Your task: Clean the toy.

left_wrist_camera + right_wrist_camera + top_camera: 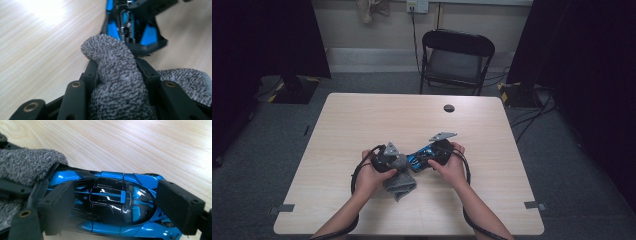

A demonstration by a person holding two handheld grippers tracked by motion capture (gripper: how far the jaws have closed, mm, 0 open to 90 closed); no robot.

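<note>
Toy car (110,205) lies level, end toward cloth (25,167).

Bare forearms, no sleeves seen. Left tongs (398,161): black body, grey three-cornered plate on top, a black cable looped off the side and trailed along the forearm. Right tongs (424,154): same black build, grey plate, black cable likewise trailed. Jaws seen close in the gripper views: matte black bars, brass-ringed screw holes, blocky black foam-like pads (178,205) with small screw holes.
</note>
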